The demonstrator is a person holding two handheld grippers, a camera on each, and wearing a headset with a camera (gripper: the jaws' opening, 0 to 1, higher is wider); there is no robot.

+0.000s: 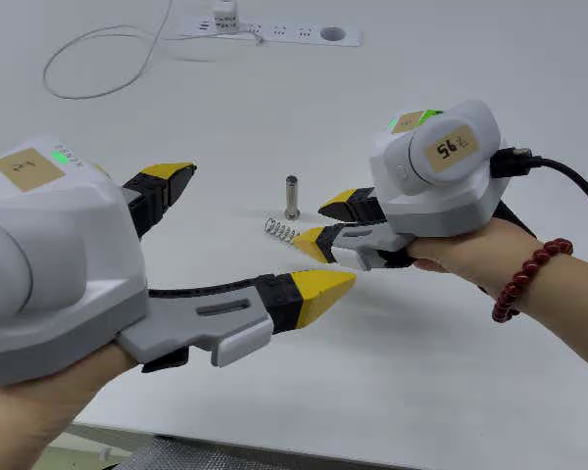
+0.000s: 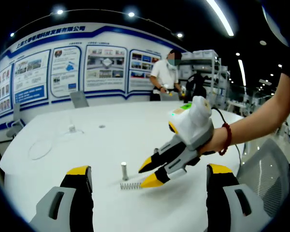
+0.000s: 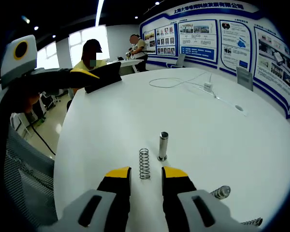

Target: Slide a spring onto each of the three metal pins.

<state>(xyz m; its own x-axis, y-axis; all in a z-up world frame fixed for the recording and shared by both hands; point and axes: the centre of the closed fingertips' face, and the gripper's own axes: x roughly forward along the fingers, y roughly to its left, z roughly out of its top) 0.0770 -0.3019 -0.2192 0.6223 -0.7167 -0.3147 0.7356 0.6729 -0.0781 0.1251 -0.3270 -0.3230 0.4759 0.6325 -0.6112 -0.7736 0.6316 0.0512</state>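
Observation:
A short metal pin [image 1: 292, 197] stands upright on the white table [image 1: 421, 372], with a small spring [image 1: 279, 231] lying flat just in front of it. My right gripper [image 1: 309, 223] is open by a narrow gap, its yellow tips just short of the spring [image 3: 144, 163] and holding nothing. The right gripper view shows the pin [image 3: 162, 145] beyond the right gripper [image 3: 146, 173]. A second pin [image 3: 221, 192] lies on its side at lower right, with another spring [image 3: 253, 222] near it. My left gripper [image 1: 265, 227] is wide open and empty, held nearer me.
A white power strip [image 1: 274, 32] and a looped white cable [image 1: 88, 59] lie at the table's far edge. A mesh chair [image 3: 24, 179] stands beside the table. People stand by display boards in the background [image 2: 166, 72].

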